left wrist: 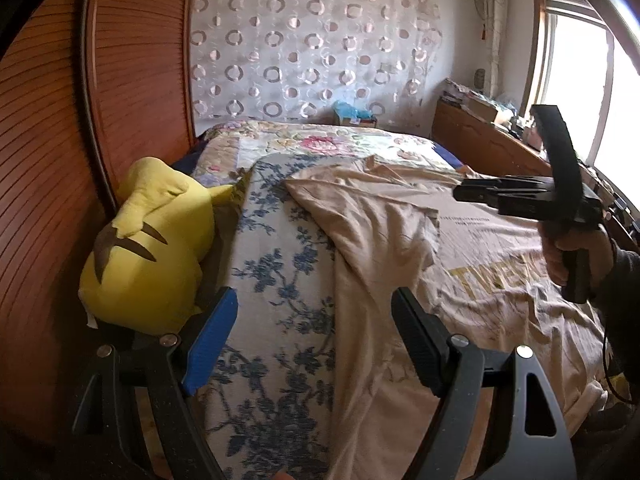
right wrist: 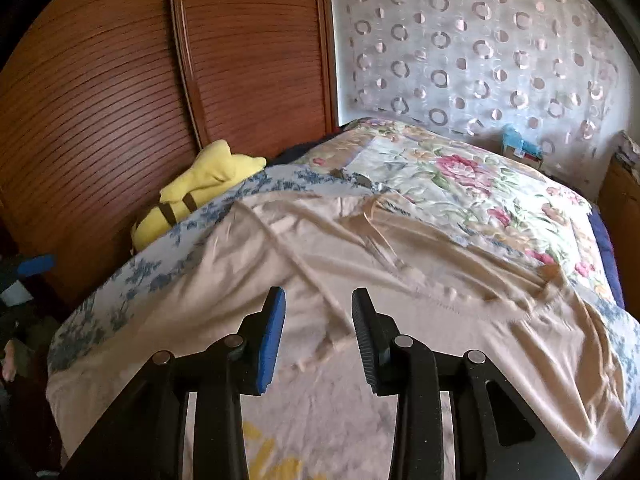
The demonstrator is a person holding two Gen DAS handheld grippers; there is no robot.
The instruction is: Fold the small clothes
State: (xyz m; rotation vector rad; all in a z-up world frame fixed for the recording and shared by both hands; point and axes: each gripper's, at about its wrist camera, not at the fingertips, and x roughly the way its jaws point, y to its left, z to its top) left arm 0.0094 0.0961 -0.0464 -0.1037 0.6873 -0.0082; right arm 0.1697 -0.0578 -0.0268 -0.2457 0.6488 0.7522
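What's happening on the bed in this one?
A person with a gripper in each hand is folding a beige T-shirt spread over a floral bedspread. The left gripper hangs open over the shirt's edge, holding nothing. The right gripper is open above the shirt, nothing between its fingers. One sleeve looks folded inward; the shirt is otherwise wrinkled and mostly unfolded. A yellow plush toy lies against the wardrobe.

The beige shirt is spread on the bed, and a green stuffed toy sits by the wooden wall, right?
Not quite. The stuffed toy is yellow, not green; the left wrist view shows it clearly. The rest holds: the beige shirt is spread on the bed, and the toy sits by the wooden wall.
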